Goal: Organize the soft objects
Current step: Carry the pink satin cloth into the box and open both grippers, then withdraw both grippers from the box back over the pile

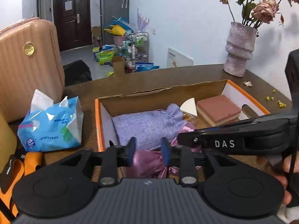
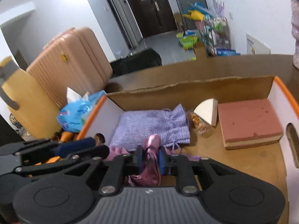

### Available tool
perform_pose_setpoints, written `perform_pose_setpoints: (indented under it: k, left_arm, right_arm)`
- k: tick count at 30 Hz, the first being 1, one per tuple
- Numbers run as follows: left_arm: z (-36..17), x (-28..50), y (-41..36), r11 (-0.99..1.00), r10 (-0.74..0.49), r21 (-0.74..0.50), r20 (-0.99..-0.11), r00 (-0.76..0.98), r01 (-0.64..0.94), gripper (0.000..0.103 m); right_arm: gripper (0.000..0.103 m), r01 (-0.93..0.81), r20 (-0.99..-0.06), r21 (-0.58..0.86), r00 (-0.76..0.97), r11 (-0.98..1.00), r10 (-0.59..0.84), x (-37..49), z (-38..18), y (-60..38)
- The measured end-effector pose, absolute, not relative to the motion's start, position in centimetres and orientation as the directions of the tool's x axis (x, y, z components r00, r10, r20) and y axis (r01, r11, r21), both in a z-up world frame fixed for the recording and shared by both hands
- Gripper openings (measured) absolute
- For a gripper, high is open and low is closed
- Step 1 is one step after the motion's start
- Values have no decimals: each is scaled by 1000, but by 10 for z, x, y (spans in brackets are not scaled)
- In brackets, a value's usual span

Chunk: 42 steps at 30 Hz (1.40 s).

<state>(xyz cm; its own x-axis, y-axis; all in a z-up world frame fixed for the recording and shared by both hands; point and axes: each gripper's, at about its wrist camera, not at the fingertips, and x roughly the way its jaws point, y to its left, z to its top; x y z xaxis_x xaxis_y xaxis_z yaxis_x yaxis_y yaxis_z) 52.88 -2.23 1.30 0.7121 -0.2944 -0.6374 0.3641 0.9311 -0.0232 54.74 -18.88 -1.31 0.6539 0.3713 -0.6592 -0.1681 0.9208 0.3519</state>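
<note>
Two grippers over one shallow cardboard box with orange rim (image 2: 284, 85), landmark for all entries.

Item 1: pink satin drawstring pouch (image 2: 149, 160), soft, crumpled, at the box's near edge. Right gripper (image 2: 151, 158) has its blue pads narrow and pressed on the pouch's gathered neck. Left gripper (image 1: 148, 152) stands with jaws moderately apart above the pouch body; its pads appear clear of the fabric, though the view is partly blocked.

Item 2: lilac woven drawstring bag (image 2: 151, 127), flat on the box floor, left half, just beyond the pouch.

Item 3: pink-topped rectangular sponge block (image 2: 248, 123), box floor, right side; cream wedge-shaped sponge (image 2: 205, 112) beside it.

Item 4: blue plastic tissue pack (image 1: 50, 125), outside the box, left of it.

Handling note: step judged as placing the pouch inside. Carry it past the near wall, lower it onto bare floor beside the lilac bag, then release; trailing ribbons may snag the rim.
</note>
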Motion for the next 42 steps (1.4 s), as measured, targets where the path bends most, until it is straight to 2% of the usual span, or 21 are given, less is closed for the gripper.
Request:
perform_pose_setpoints:
  k: [5,7,11,12,13,15,17,18,20,29,32,36,42]
  left_arm:
    - [29,516,-5,939,-279,-13,-608,743,342,44]
    - [43,507,0,947,-260,-4,-591,764,320,49]
    - [73,473,14,965,-210,25,-520,828,260,65]
    - [80,461,19,969,-197,33,-495,846,245,71]
    - [86,448,24,974,-176,44,-471,864,222,81]
    - [97,422,32,986,-120,57,-411,904,157,95]
    - [104,396,38,992,-93,48,-345,934,117,100]
    - [108,386,40,993,-85,50,-328,941,108,100]
    - [114,366,41,994,-73,59,-303,950,96,102]
    - [130,300,39,996,-52,56,-219,974,66,103]
    - [119,264,41,997,-35,62,-203,979,49,103]
    - [101,215,40,997,-59,41,-231,971,70,103]
    - [70,127,34,991,-124,31,-173,977,131,103]
  right_arm:
    - [25,-174,-635,328,688,929,353,534,7,-207]
    - [28,-176,-623,317,702,932,345,520,23,-220]
    - [48,-191,-588,209,759,959,280,480,57,-249]
    - [54,-185,-568,173,783,967,251,466,65,-257]
    - [58,-182,-546,143,805,973,231,452,73,-263]
    - [82,-186,-486,85,850,979,203,422,87,-278]
    - [96,-182,-400,26,899,983,177,391,97,-289]
    - [98,-172,-358,-2,920,985,160,377,101,-294]
    - [100,-142,-309,-41,943,989,122,355,108,-300]
    - [100,-101,-241,-18,966,995,93,289,127,-307]
    - [101,-108,-187,-13,977,994,104,247,117,-299]
    - [101,-144,-157,-17,978,989,139,192,97,-287]
    - [101,-205,-151,-33,969,978,198,114,56,-262]
